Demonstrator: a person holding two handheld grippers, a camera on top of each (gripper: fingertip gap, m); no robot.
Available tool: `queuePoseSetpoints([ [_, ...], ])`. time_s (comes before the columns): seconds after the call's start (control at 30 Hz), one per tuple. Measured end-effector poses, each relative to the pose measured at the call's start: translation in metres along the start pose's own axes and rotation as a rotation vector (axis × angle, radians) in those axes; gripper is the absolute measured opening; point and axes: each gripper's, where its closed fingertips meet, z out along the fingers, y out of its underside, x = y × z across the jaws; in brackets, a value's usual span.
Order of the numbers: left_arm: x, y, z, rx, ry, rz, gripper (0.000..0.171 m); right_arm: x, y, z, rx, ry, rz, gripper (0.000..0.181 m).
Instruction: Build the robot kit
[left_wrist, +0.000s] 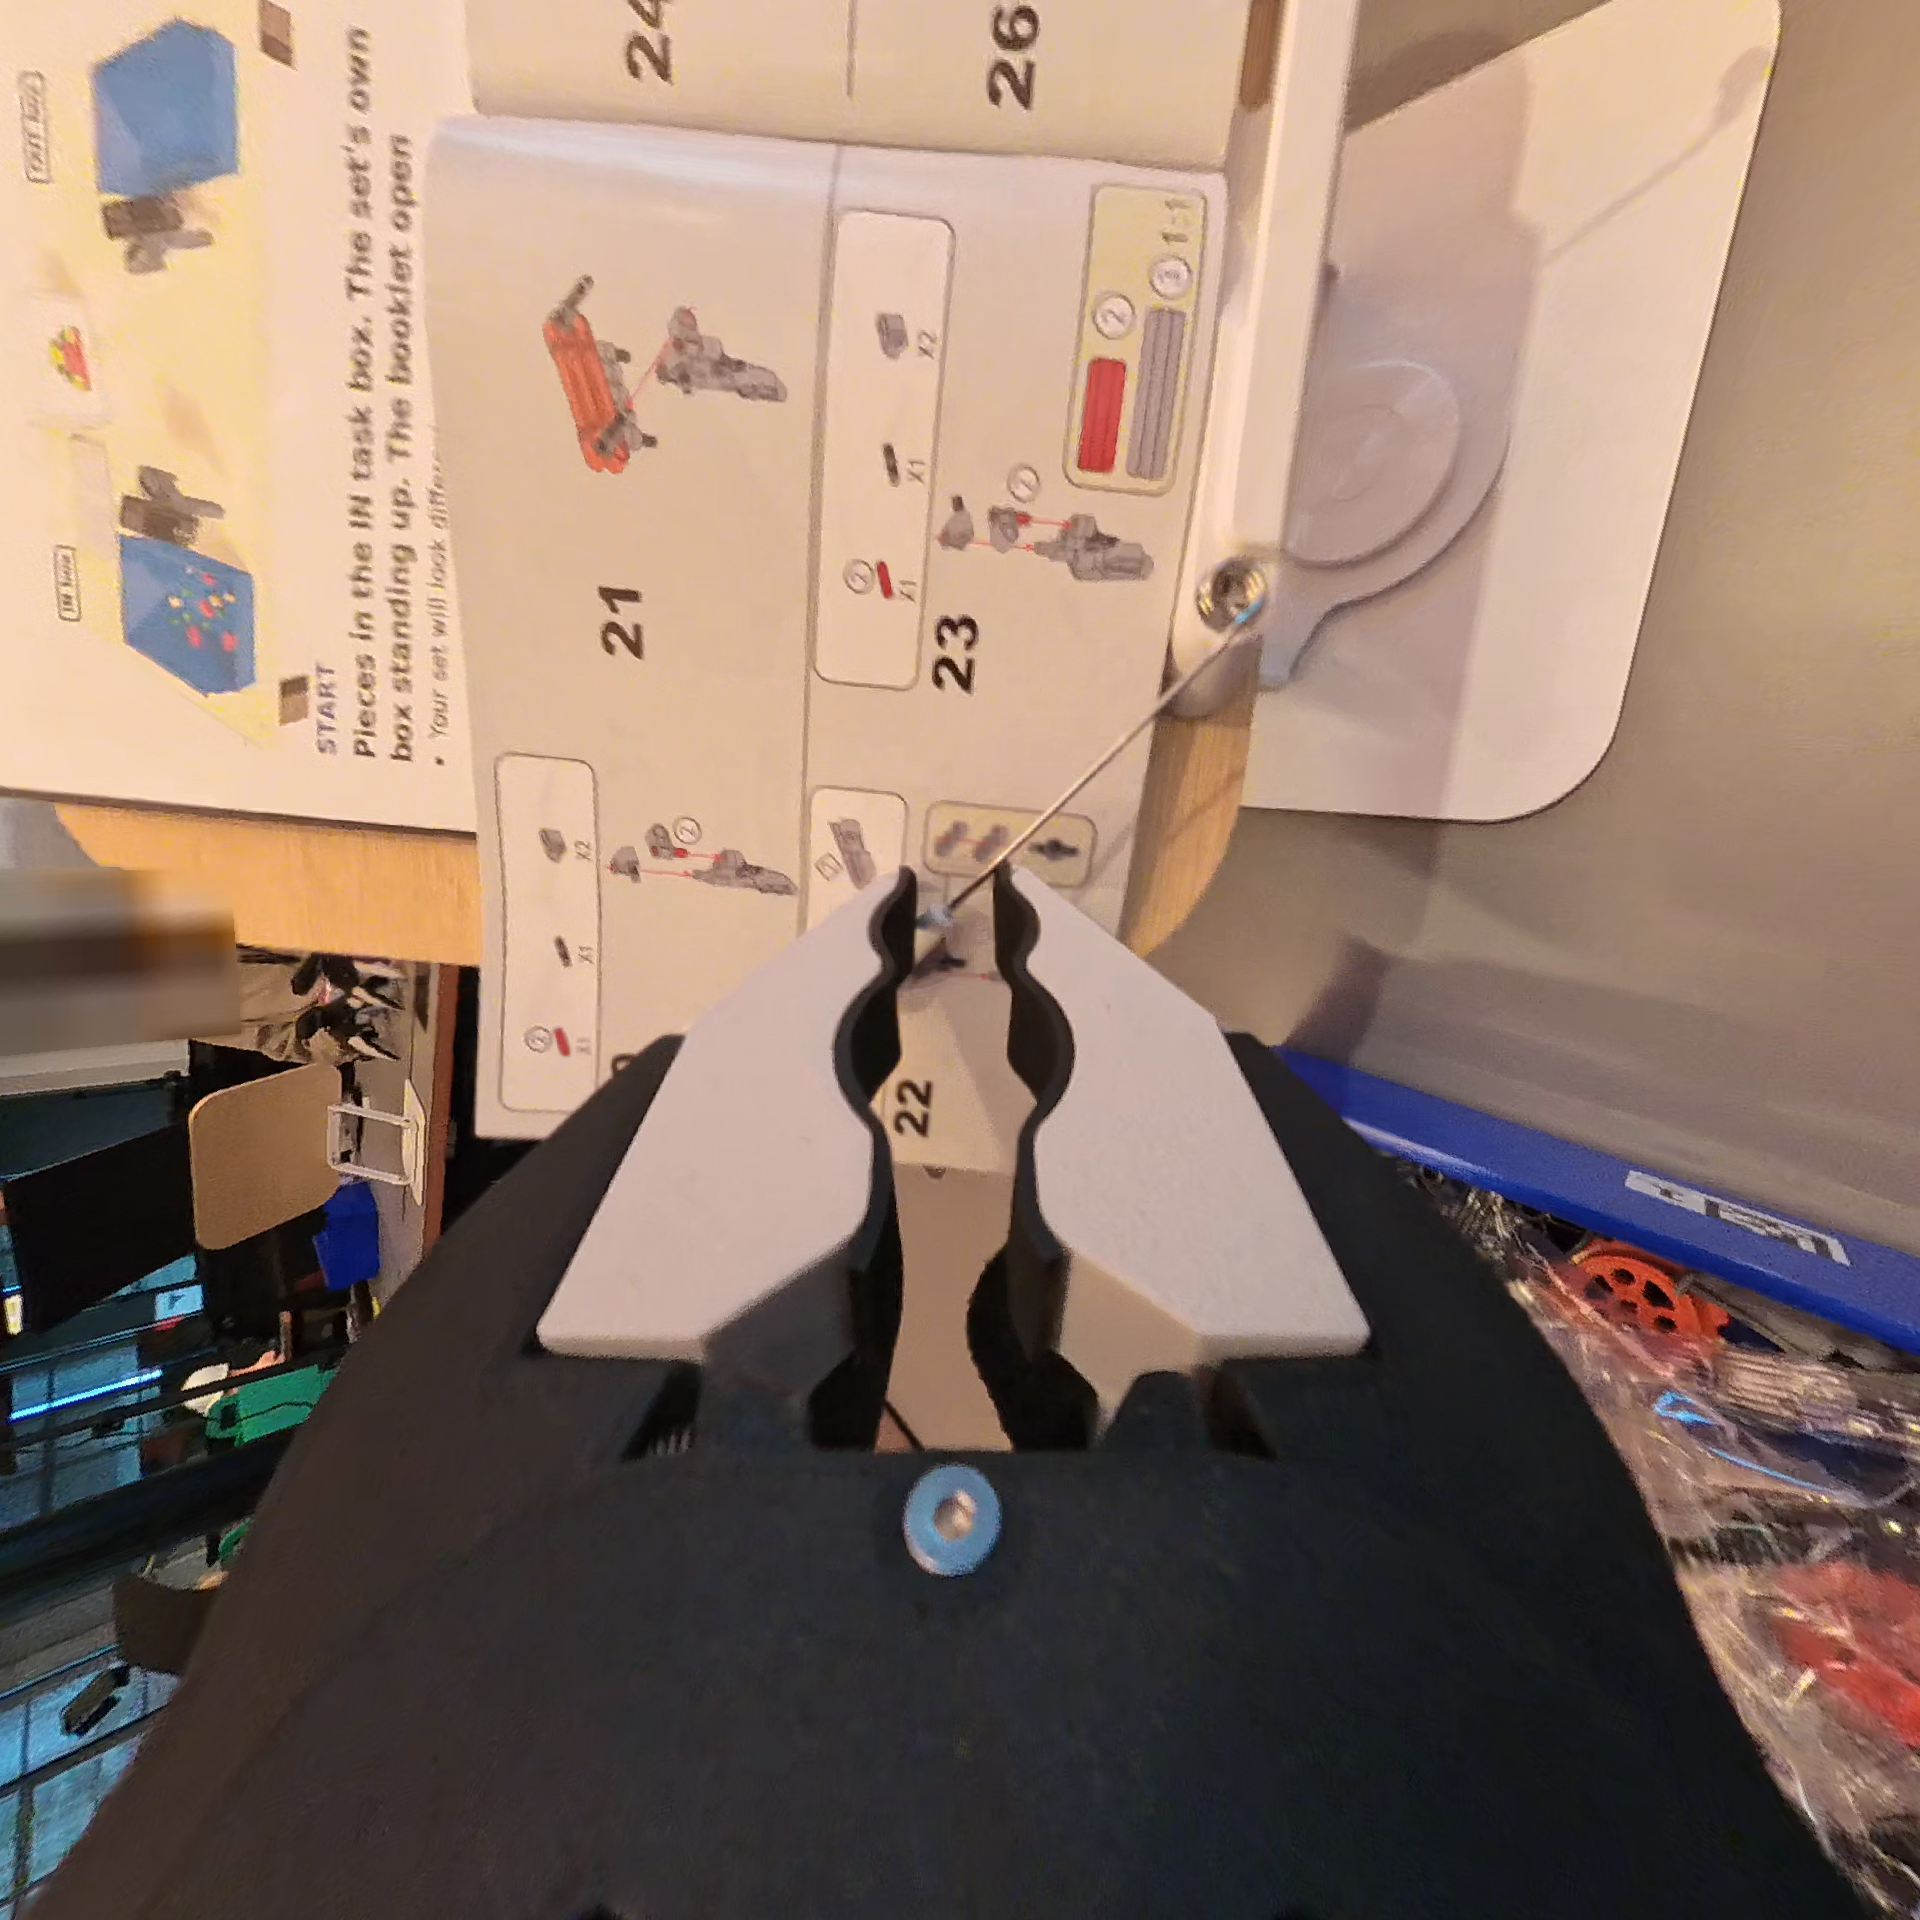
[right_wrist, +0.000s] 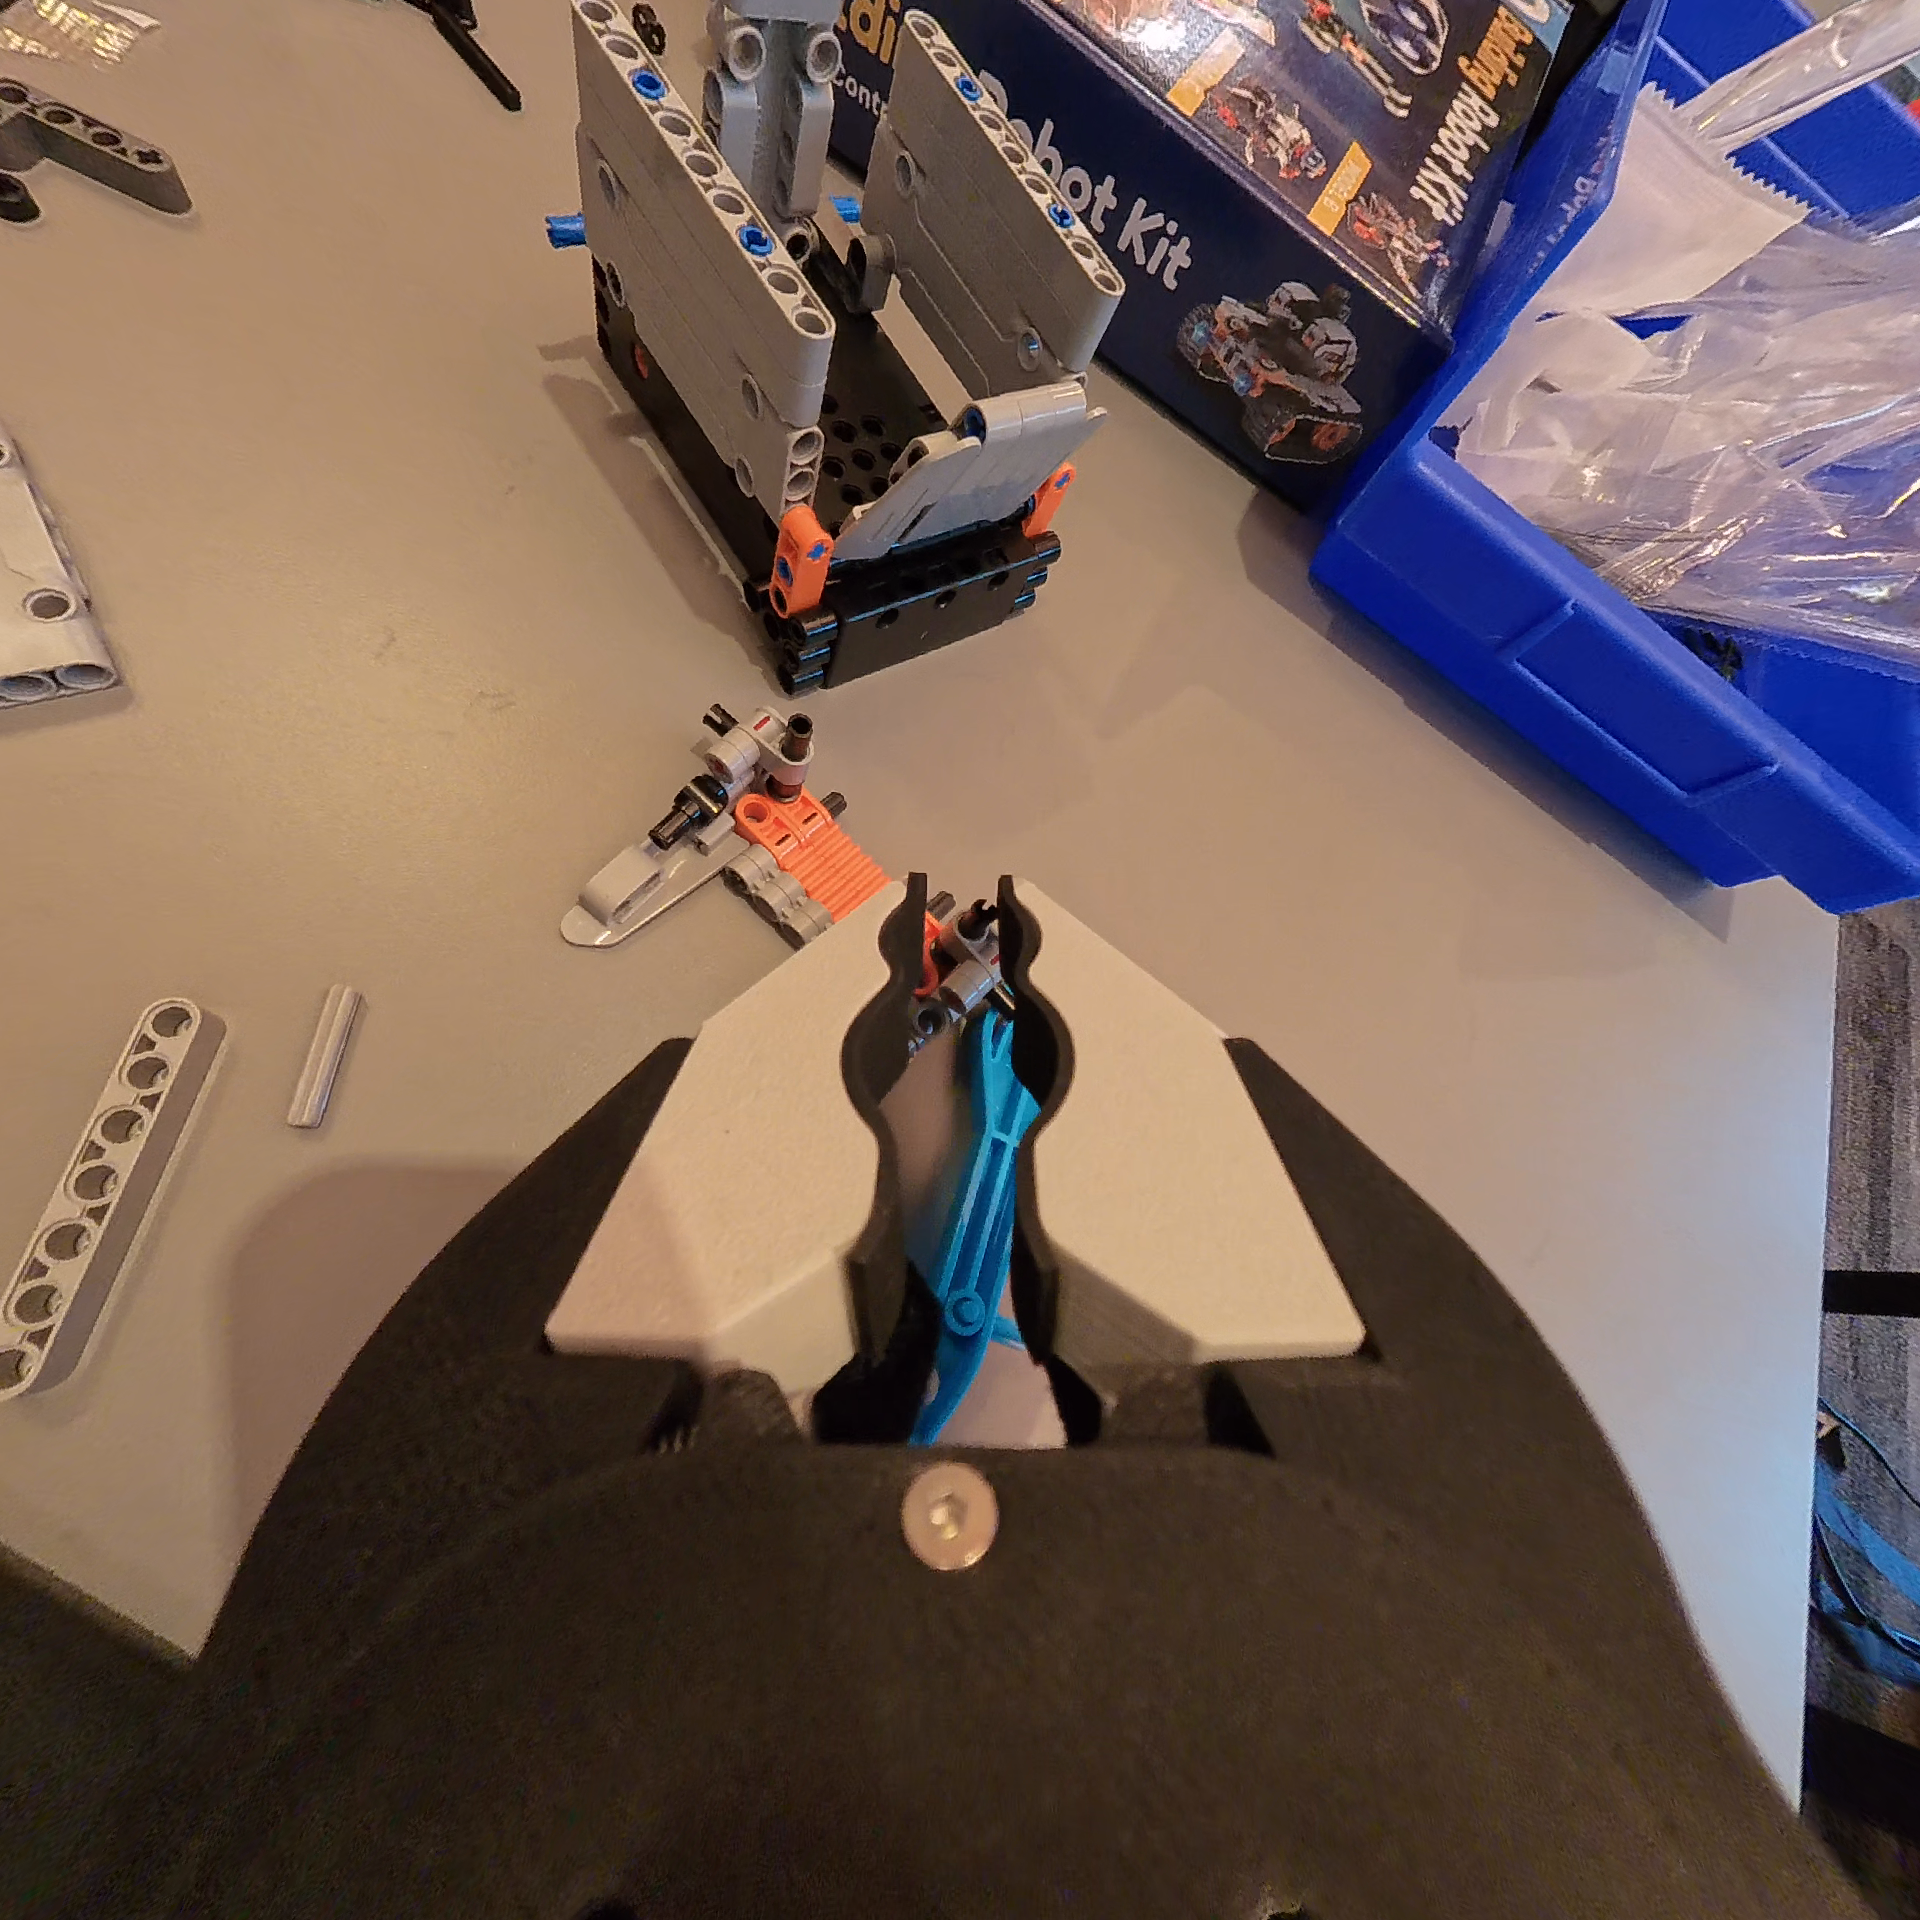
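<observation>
Orange-grey assembly | just ahead-left of right claw — tool between fingers

The right gripper has bare table open to its right, up to the blue bin and kit box walling the far side. Ahead, an orange-and-grey subassembly lies just beside its tips, with the tall grey-and-black model beyond. Loose beams crowd the left edge. The left gripper faces an upright booklet on its stand, whose thin wire arm slants down to the tips.
</observation>
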Motion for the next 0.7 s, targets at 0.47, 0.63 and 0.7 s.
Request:
queuePoseSetpoints([
  [0.47, 0.017, -0.007, -0.04, 0.17, 0.085, -0.264, 0.034, -0.001, -0.004, -0.004, 0.031, -0.01, 0.006, 0.011],
  [0.63, -0.042, 0.018, -0.029, 0.171, -0.066, -0.572, 0.069, -0.001, -0.005, -0.005, 0.039, -0.013, 0.011, 0.011],
  [0.7, -0.05, 0.025, -0.02, 0.142, -0.13, -0.581, 0.085, -0.001, -0.005, -0.006, 0.041, -0.013, 0.015, 0.012],
])
